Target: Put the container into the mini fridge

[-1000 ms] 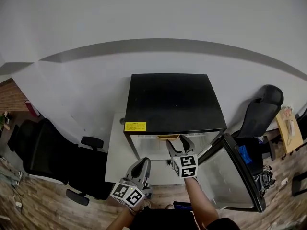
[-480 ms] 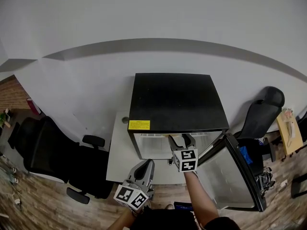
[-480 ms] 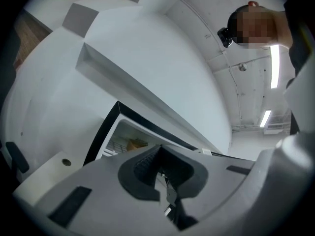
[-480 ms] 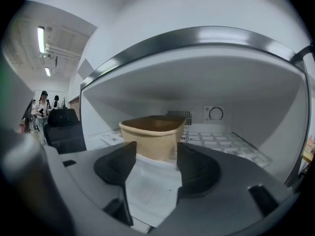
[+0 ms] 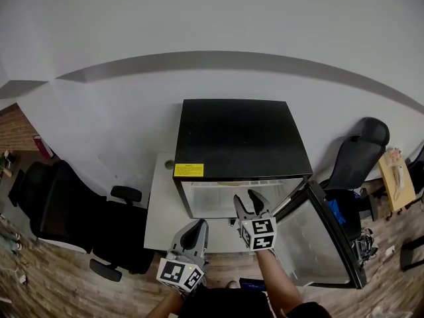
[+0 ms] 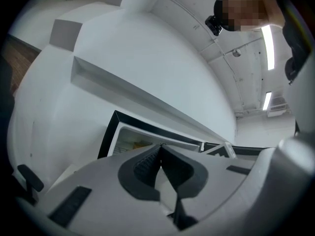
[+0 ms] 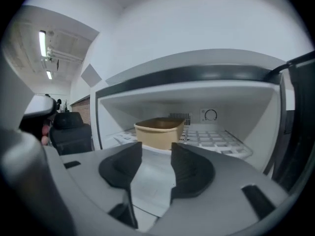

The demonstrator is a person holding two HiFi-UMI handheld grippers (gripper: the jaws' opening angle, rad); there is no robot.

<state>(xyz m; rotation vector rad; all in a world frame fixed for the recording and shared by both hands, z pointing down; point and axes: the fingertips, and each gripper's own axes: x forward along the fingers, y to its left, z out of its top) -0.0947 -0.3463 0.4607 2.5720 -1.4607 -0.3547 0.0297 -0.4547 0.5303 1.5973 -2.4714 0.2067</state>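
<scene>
The black-topped mini fridge [image 5: 238,138] stands with its door [image 5: 324,240] swung open to the right. A tan open container [image 7: 158,132] sits on the white wire shelf [image 7: 216,139] inside, left of centre. My right gripper [image 5: 246,201] hovers just outside the fridge opening, pointing in. Its jaws [image 7: 156,151] are closing with nothing between them, and the container is well beyond the fingertips. My left gripper [image 5: 197,227] hangs lower left of the fridge front, shut and empty, its pads [image 6: 147,163] pressed together.
A black office chair [image 5: 59,211] stands at the left and another [image 5: 358,154] at the right behind the open door. A low white surface [image 5: 162,211] lies beside the fridge's left side. White wall behind, wooden floor below.
The right gripper has drawn back slightly from the fridge opening and its jaws have narrowed. The left gripper has hardly moved.
</scene>
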